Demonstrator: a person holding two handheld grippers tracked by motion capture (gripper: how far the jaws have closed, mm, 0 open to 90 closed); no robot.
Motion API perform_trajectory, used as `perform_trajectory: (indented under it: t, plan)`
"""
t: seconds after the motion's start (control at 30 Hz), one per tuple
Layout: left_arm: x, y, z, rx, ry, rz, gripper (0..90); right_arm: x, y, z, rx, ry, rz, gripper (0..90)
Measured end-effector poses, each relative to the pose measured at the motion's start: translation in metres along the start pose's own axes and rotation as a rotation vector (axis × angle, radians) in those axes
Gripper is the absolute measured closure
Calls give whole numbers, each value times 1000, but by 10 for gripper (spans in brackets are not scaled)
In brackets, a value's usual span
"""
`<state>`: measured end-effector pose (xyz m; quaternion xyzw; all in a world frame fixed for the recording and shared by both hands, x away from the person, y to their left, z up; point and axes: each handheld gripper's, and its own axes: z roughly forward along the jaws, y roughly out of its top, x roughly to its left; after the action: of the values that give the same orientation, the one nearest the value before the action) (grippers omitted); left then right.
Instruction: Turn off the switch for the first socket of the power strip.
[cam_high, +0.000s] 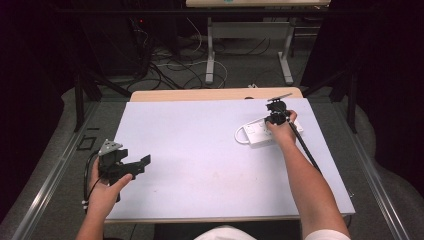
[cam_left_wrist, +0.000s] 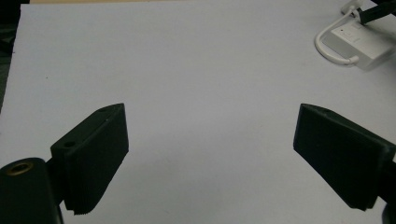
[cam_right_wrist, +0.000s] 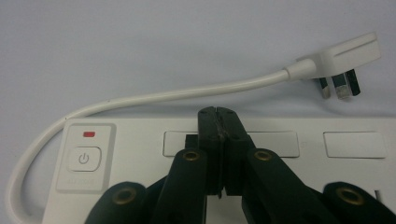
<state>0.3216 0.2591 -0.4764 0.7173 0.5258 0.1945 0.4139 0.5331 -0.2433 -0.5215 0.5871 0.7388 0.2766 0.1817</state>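
Already over the power strip (cam_high: 261, 134) at right of frame, right gripper (cam_high: 276, 119) pinched together, empty; left gripper (cam_high: 134, 167) wide, well apart.

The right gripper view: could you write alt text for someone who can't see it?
A black claw, its two jaws pressed together, rests over a white power strip on a pale table. The strip has a power button under a small red light, and its white cable loops round to an unplugged plug lying beyond it.
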Motion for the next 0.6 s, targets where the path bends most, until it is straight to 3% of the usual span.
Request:
perform_trajectory:
  t: [0.6]
  plan:
    - [0, 0, 0, 1, 0, 3, 102, -4, 4, -11, -31, -3, -1, 874]
